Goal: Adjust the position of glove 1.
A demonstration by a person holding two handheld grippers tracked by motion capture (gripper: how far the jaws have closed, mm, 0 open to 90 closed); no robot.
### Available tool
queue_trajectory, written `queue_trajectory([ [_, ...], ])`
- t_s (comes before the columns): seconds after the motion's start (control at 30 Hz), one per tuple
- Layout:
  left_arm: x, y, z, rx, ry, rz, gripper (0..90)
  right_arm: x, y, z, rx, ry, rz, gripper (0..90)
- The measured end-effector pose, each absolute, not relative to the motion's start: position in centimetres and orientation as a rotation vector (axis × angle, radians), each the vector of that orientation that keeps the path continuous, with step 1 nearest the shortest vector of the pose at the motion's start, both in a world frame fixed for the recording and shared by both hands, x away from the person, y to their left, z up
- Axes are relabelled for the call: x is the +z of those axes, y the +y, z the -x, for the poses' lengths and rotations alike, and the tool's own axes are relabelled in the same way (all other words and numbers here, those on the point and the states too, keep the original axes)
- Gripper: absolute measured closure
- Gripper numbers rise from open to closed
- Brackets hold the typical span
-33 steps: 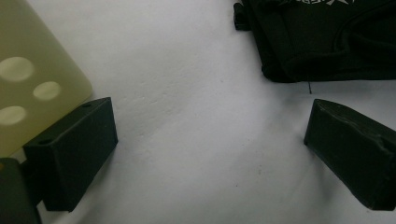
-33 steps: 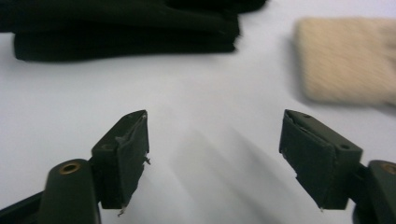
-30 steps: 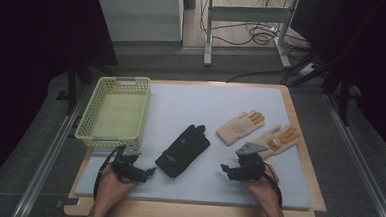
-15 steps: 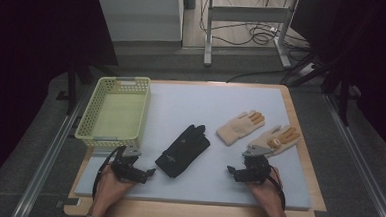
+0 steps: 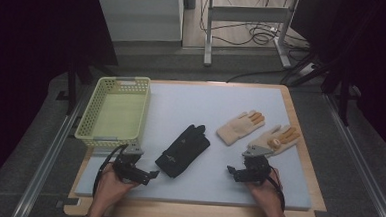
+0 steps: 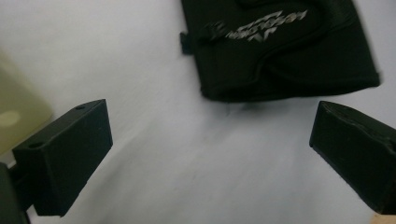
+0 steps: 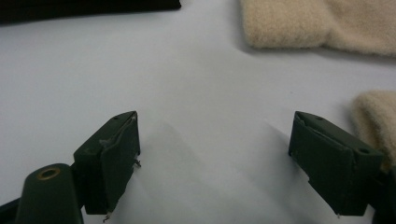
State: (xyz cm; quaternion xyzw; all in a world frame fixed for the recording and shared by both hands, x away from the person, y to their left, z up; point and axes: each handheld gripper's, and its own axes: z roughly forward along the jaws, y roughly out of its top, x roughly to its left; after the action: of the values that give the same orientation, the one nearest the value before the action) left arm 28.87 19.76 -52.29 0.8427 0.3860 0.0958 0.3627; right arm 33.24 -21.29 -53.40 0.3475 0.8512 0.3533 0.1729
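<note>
A black glove lies in the middle of the white mat, its cuff toward me. My left gripper hovers just left of that cuff and points at it. Its jaws stand wide open, with bare mat between them and the black glove a little ahead. Two beige gloves lie at the right, one farther off and one nearer. My right gripper sits in front of the nearer one and points left, open over bare mat. The nearer beige glove's edge lies beside its right jaw.
A pale green basket stands at the mat's left side, and its corner shows beside my left jaw. The wooden table rim runs along the front. The farther beige glove lies ahead of my right gripper.
My left gripper has lifted slightly near the black glove's cuff. The right hand has barely shifted, and its jaws stay open.
</note>
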Motion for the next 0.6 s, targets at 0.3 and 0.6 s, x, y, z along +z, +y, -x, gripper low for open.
queue_trajectory([
  [0.3, -50.5, 16.8, -30.5, 0.252, 0.973, -2.184, 0.0, -53.4, -21.3, -33.2, 0.999, 2.411, -0.988, 15.7],
  [0.6, -49.9, 12.3, -33.0, 0.256, 0.941, -2.242, 0.0, -53.4, -21.3, -33.2, 1.000, 2.410, -0.988, 15.7],
])
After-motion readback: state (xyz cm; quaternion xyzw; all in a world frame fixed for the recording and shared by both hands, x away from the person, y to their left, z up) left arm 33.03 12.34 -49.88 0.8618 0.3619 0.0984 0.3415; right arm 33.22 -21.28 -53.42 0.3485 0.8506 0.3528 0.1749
